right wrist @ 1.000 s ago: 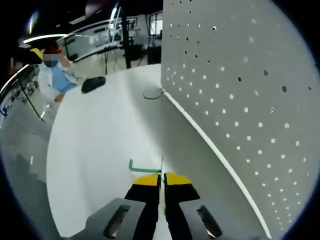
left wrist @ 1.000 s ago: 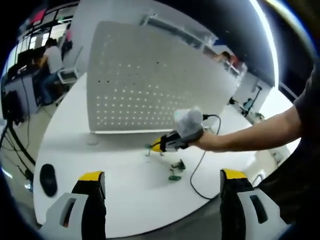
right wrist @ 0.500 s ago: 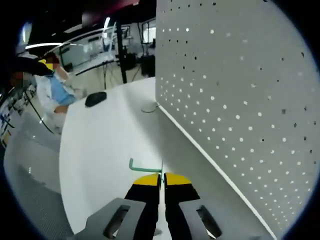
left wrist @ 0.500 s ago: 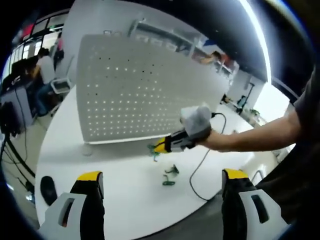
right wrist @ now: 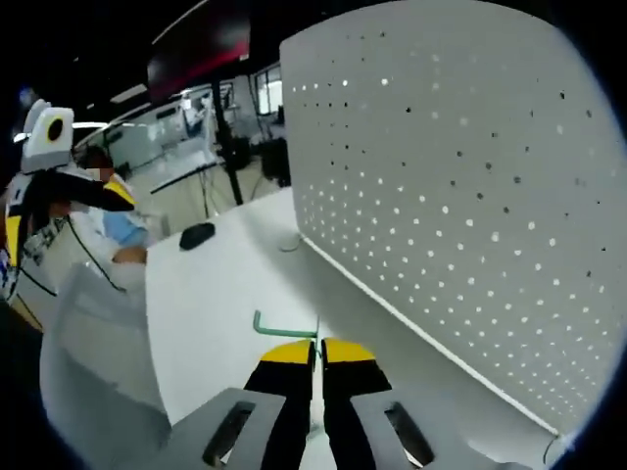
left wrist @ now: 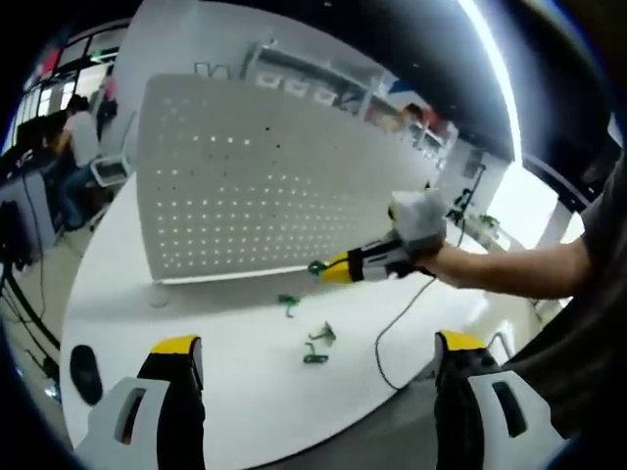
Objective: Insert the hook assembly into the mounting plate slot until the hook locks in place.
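Green hook pinched between the shut jaws of the right gripper, lifted in front of the white pegboard, presumably to line it up with a hole. Left gripper hangs wide open, empty, back from the pegboard. Spare hooks lie on the table below it.

- Bright, even overhead light; a ceiling light strip glares white.
- The white tabletop looks washed out.
- Fisheye bends the pegboard edges; motion softens detail.
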The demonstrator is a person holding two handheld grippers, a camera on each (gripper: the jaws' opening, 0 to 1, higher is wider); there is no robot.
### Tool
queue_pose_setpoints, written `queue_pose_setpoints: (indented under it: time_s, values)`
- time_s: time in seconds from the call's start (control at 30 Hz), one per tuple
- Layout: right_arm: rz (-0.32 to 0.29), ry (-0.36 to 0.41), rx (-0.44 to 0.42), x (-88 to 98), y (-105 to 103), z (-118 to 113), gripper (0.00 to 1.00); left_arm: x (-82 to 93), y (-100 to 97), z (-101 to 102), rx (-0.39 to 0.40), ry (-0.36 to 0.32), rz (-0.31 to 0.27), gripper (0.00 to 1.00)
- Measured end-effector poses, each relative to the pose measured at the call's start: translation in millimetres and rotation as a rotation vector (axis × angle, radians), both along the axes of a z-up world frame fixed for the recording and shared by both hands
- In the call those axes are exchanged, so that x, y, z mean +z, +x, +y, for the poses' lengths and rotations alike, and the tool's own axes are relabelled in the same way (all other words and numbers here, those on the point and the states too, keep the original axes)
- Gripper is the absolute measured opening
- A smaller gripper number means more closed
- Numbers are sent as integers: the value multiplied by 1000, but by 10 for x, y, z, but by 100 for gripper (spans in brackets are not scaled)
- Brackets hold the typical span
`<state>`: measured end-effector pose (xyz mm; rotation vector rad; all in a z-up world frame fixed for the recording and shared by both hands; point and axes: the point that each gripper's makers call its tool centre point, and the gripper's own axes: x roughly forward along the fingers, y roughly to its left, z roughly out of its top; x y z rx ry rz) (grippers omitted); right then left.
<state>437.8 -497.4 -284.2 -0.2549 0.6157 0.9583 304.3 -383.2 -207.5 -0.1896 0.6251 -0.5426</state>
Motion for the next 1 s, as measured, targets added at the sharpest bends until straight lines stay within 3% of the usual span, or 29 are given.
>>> queue_pose_setpoints:
  time_s: [0.1,0.13,0.17,0.23,0.4,0.67,0.83,0.87,1.0]
  values:
    - [-18,19,1,122,-70,-61,0,81,1,-39,-8,-50,-5,100]
    - [-80,27,14,220,-56,-79,0,111,15,-47,-5,-70,-9,100]
    - [-87,26,17,257,-86,-94,0,140,41,-39,-1,-90,-12,99]
    - [-70,61,10,355,-140,-115,0,171,73,-31,1,-100,-19,98]
    - [-13,235,17,678,-300,-78,0,232,165,-20,9,-105,-33,96]
    - [64,440,45,978,-532,-7,0,313,234,-95,-30,-104,-54,83]
    - [95,512,70,1015,-674,36,0,395,301,-186,-46,-170,-64,75]
    - [126,580,73,1055,-717,70,0,417,312,-214,-56,-189,-65,72]
    - [174,632,71,1031,-801,78,0,466,327,-327,-108,-214,-66,61]
